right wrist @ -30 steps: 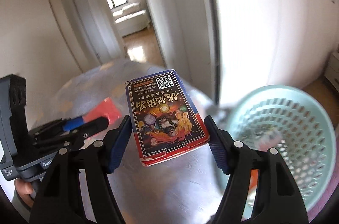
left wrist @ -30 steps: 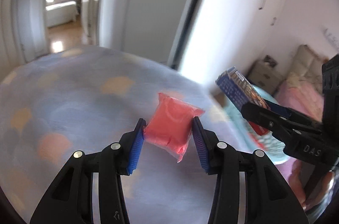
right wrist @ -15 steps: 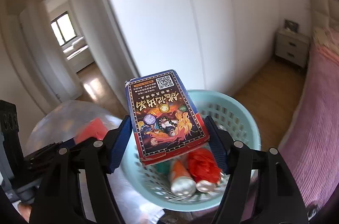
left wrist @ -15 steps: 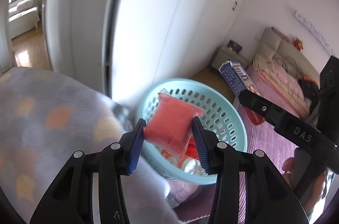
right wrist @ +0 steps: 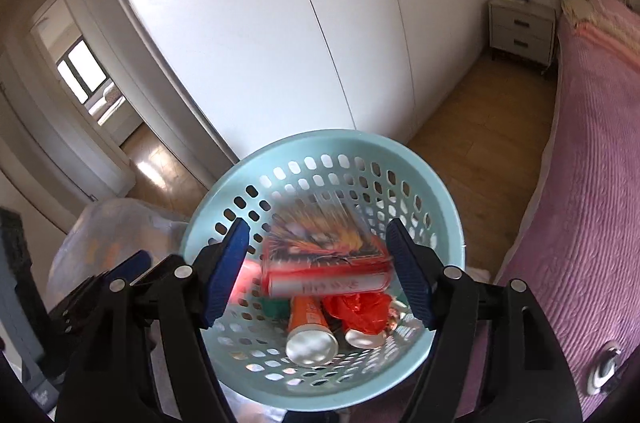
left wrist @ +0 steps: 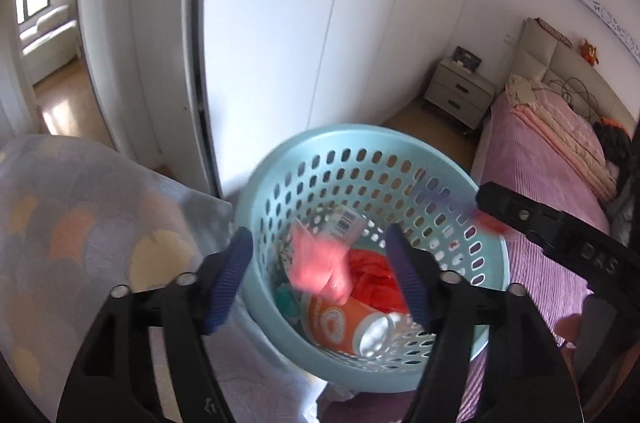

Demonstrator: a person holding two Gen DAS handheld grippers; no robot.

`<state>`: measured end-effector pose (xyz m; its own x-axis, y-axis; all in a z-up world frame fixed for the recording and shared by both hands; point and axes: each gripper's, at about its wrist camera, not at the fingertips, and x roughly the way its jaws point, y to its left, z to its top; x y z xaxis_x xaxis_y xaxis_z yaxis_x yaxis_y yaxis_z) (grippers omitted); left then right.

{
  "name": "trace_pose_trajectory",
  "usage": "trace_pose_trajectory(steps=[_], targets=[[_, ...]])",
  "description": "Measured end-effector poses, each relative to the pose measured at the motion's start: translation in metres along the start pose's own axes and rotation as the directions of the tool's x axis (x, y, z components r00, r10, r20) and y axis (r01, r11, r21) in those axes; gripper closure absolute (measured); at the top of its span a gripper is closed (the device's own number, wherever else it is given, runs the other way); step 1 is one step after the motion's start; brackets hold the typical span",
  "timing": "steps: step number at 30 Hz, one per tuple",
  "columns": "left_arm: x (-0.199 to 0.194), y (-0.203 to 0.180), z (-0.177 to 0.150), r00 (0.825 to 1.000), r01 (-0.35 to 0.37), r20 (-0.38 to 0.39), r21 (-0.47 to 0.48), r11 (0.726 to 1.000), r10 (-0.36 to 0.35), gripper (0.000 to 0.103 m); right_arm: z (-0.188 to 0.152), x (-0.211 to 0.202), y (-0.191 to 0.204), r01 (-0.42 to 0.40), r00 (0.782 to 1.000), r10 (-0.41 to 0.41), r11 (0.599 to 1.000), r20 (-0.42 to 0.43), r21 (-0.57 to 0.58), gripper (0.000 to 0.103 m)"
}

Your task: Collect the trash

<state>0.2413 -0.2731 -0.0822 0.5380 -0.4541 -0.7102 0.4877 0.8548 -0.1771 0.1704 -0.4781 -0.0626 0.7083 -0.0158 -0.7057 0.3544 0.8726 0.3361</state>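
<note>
Both grippers' fingers stood spread wide over the teal basket (right wrist: 448, 223). Only the left gripper (left wrist: 320, 255) view showed the blurred red packet (left wrist: 318, 269) loose between them; the right gripper (right wrist: 318, 255) view showed the card box (right wrist: 324, 255) likewise

Each black claw (left wrist: 320, 255) has blue ribbed pads (left wrist: 230, 275) and silver screws.

Blurred pink packet (left wrist: 318, 269), printed box (right wrist: 326, 247) — inside teal basket (right wrist: 400, 153)

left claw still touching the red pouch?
Apart. The left wrist view shows the left claw open, with the blurred red pouch between its pads, a gap on each side, over the basket.
</note>
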Motion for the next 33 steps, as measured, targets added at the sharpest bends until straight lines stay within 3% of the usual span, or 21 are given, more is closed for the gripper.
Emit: trace_pose_trajectory(steps=[6, 8, 10, 18, 20, 24, 31, 33], targets=[[-0.023, 0.012, -0.003, 0.999, -0.016, 0.04, -0.012, 1.0, 0.016, 0.034, -0.008, 0.009, 0.004, 0.013, 0.999, -0.013, 1.0, -0.03, 0.002, 0.033], [-0.034, 0.015, -0.003, 0.997, -0.035, 0.071, -0.018, 0.999, 0.036, 0.029, -0.011, 0.007, 0.007, 0.004, 1.0, -0.004, 1.0, -0.031, -0.005, 0.033], [-0.049, 0.022, -0.008, 0.991, -0.061, 0.117, -0.039, 0.997, 0.065, 0.022, -0.014, 0.002, 0.012, 0.002, 1.0, -0.002, 1.0, -0.028, -0.025, 0.033], [-0.108, 0.045, -0.038, 0.966, -0.13, 0.208, -0.121, 0.984, 0.153, 0.019, -0.034, -0.027, 0.045, -0.03, 0.999, 0.033, 0.992, 0.021, -0.121, 0.032], [-0.122, 0.045, -0.048, 0.951, -0.178, 0.237, -0.11, 0.978, 0.199, 0.017, -0.042, -0.039, 0.056, -0.028, 0.997, 0.038, 0.989, 0.065, -0.148, 0.029], [-0.151, 0.054, -0.068, 0.9, -0.291, 0.305, -0.112, 0.95, 0.312, 0.014, -0.062, -0.064, 0.075, -0.022, 0.98, 0.059, 0.98, 0.188, -0.196, 0.028], [-0.175, 0.06, -0.095, 0.811, -0.392, 0.414, -0.137, 0.909, 0.413, 0.014, -0.096, -0.083, 0.099, 0.013, 0.958, 0.074, 0.953, 0.275, -0.303, 0.024], [-0.177, 0.063, -0.099, 0.798, -0.399, 0.431, -0.148, 0.905, 0.421, 0.014, -0.103, -0.088, 0.102, 0.029, 0.949, 0.074, 0.948, 0.308, -0.316, 0.024]])
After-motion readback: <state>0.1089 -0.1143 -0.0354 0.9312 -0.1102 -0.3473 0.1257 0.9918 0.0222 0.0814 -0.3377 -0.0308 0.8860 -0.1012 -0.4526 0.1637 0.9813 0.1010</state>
